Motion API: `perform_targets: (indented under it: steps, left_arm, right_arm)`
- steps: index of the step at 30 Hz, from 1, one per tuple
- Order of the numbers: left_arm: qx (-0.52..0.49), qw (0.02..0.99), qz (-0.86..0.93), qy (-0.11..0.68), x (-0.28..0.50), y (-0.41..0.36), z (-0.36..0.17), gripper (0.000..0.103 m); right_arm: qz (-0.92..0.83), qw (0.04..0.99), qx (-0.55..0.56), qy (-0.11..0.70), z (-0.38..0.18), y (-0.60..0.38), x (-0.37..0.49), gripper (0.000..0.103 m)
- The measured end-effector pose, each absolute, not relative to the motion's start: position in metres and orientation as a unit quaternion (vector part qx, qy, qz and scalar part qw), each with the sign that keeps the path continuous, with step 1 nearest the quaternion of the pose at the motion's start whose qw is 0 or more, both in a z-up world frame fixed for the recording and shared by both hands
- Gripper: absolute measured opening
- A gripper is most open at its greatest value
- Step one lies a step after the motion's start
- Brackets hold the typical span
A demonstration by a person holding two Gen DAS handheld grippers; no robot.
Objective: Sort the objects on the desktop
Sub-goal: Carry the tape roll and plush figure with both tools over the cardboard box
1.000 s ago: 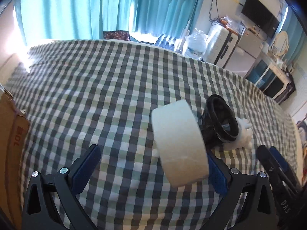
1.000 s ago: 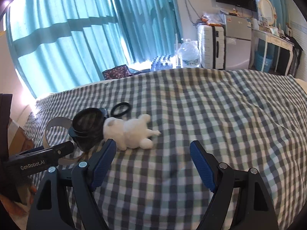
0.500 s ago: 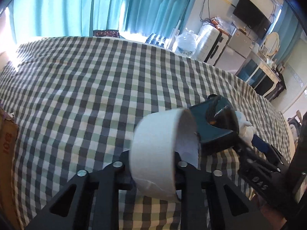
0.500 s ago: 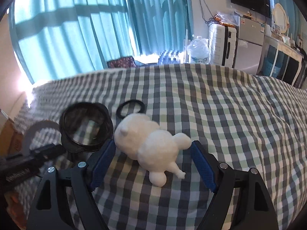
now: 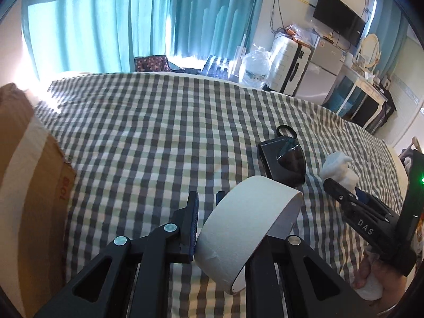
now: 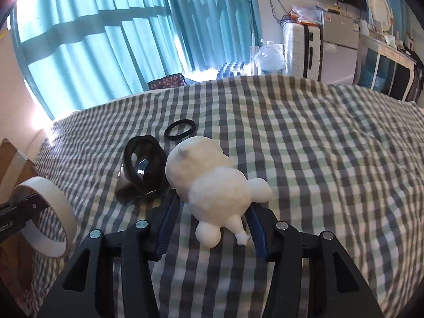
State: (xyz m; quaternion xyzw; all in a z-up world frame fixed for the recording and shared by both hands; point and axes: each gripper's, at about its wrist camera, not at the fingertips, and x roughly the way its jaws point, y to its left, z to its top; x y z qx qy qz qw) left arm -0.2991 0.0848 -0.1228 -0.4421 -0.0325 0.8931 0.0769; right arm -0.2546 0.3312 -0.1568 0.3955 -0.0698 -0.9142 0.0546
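**Both grippers loaded, box next**

Left gripper (image 5: 205,224): fingers pinched on the wall of the tape roll (image 5: 246,235), lifted off the bed (image 5: 159,132), prob. for the cardboard box (image 5: 29,185) beside it. Right gripper (image 6: 209,212): fingers part-closed round the white plush toy (image 6: 212,182), just right of the black strap (image 6: 143,169); hair tie (image 6: 180,129) behind it. Checked bed beyond is open; box edge is the only obstacle.

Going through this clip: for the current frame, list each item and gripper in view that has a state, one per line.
left gripper: shut on tape roll, through its wall
tape roll: held, lifted off the bed
right gripper: shut on plush toy
plush toy: lying on its side, gripped
black cup: tipped on its side
black ring: lying flat
cardboard box: open or closed cannot tell
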Motion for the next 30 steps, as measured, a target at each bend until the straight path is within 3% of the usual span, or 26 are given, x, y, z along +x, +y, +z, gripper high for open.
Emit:
perform_targets:
  steps: [30]
  left_arm:
    - [-0.371,0.038,0.926,-0.057,-0.164,-0.041,0.016,0.014]
  right_arm:
    - [-0.934,0.146,0.325,-0.017,0.004,0.167,-0.101,0.050]
